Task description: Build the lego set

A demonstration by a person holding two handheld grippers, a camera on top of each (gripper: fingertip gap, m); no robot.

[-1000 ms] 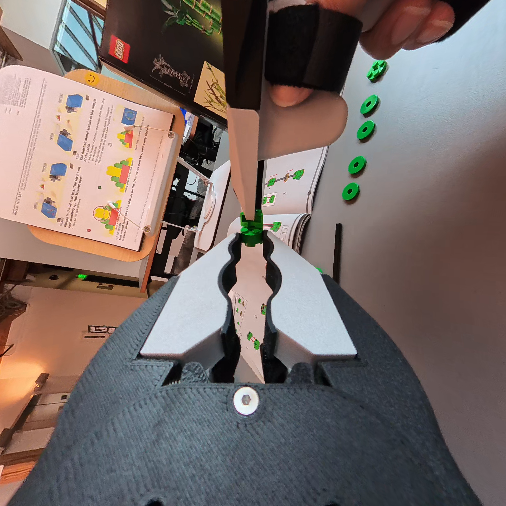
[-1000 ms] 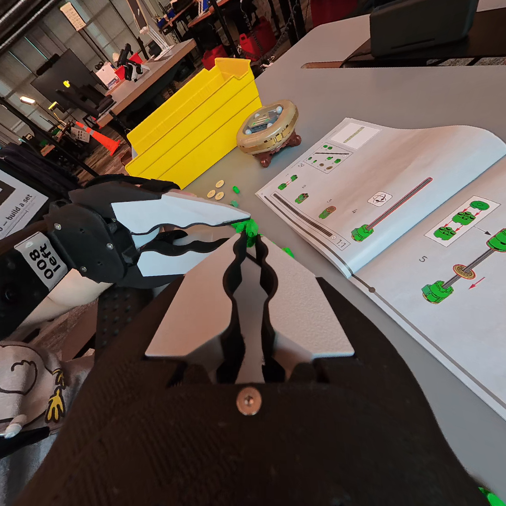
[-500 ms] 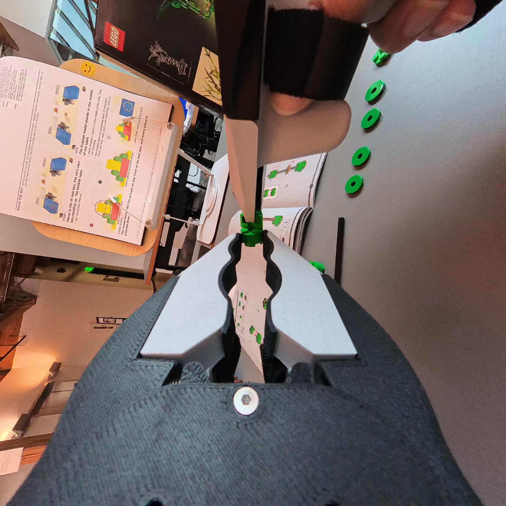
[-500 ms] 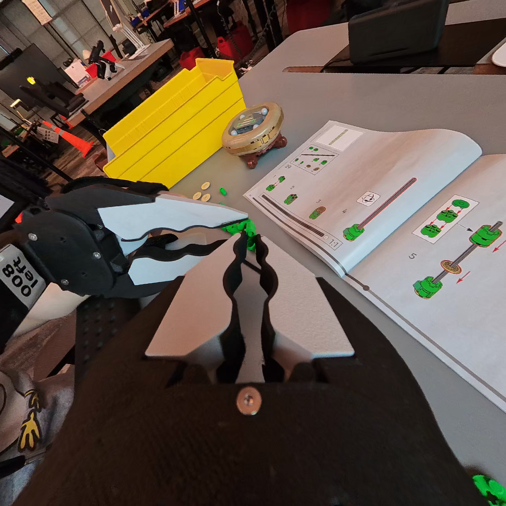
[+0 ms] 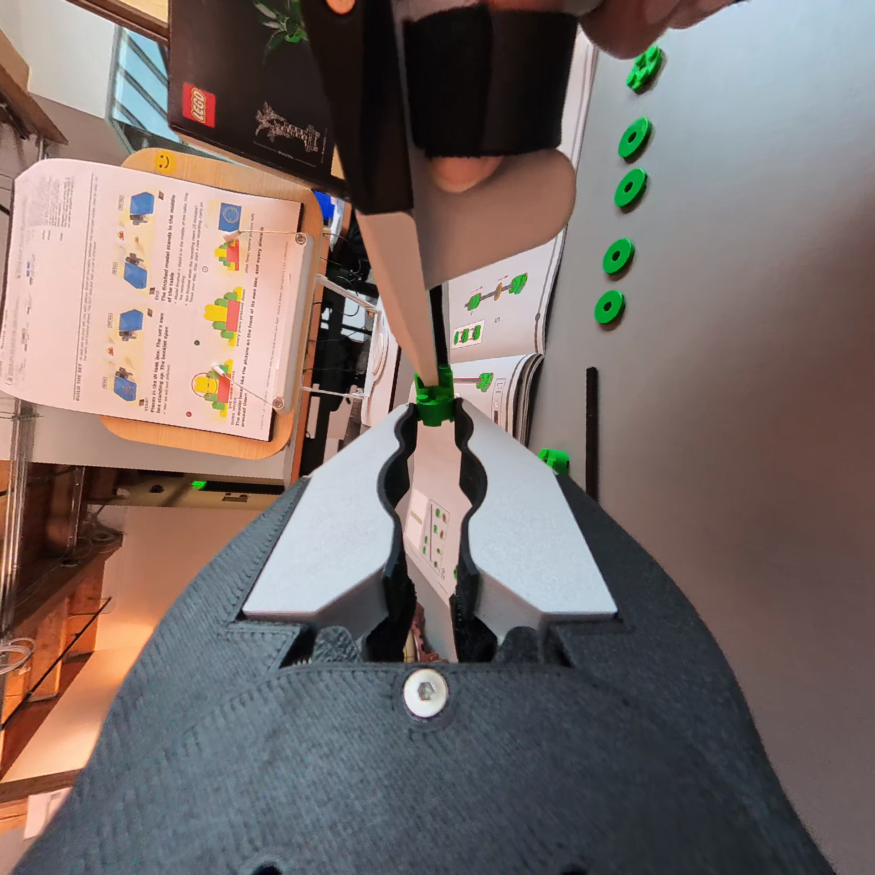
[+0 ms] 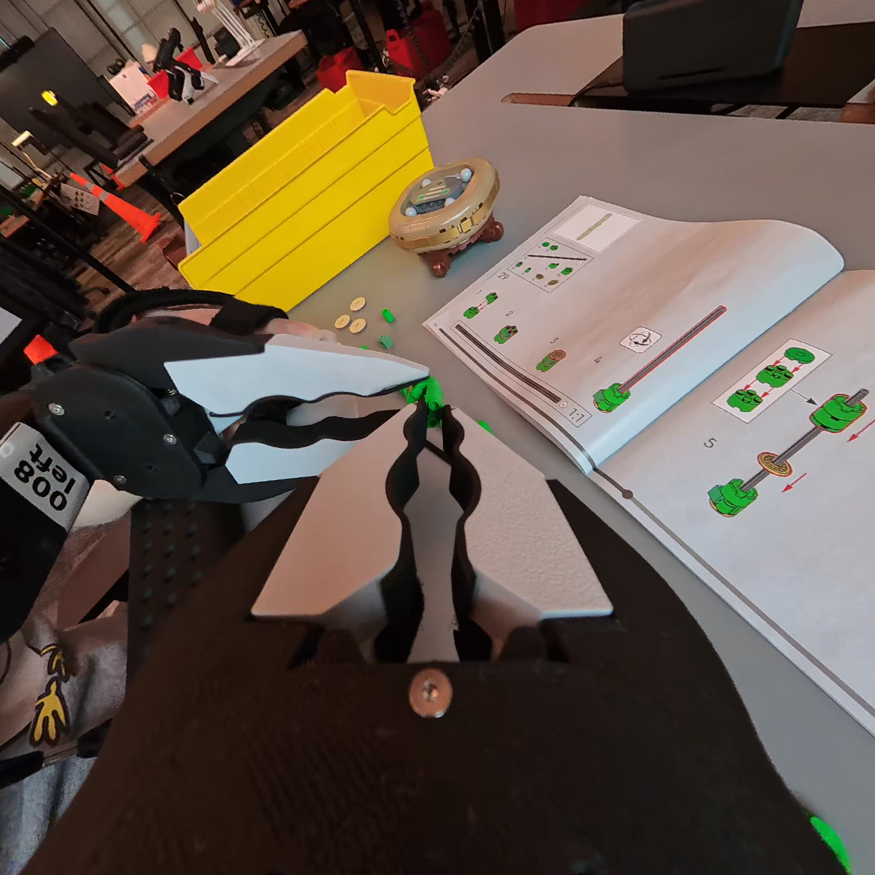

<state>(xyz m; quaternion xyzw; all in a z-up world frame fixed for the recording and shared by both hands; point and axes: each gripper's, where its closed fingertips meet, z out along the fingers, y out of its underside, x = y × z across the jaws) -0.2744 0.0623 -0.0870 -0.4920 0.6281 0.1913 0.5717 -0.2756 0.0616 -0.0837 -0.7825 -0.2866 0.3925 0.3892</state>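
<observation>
My left gripper (image 5: 434, 402) is shut on a green round lego stack (image 5: 432, 413) and holds it above the table. My right gripper (image 5: 426, 374) comes in from above, and its tips meet the top of the stack. In the right wrist view my right gripper (image 6: 432, 411) is closed to a narrow gap on the green pieces (image 6: 428, 390), and my left gripper (image 6: 409, 393) reaches in from the left. A black axle rod (image 5: 591, 426) lies on the grey table. Several green rings (image 5: 629, 187) lie in a row on it. A small green piece (image 5: 553, 460) lies near the rod.
The open instruction booklet (image 6: 663, 379) lies to the right. A yellow bin (image 6: 308, 208) and a tan round model on a brown base (image 6: 445, 208) stand behind it. Tan tiles (image 6: 352, 317) and small green bits (image 6: 387, 315) lie nearby. The set box (image 5: 246, 94) and a clipboard sheet (image 5: 156, 303) stand at the back. The tips of both grippers are at nearly the same place.
Both grippers have stayed together on the green pieces. The pair has shifted a little over the table. Neither grip has changed.
</observation>
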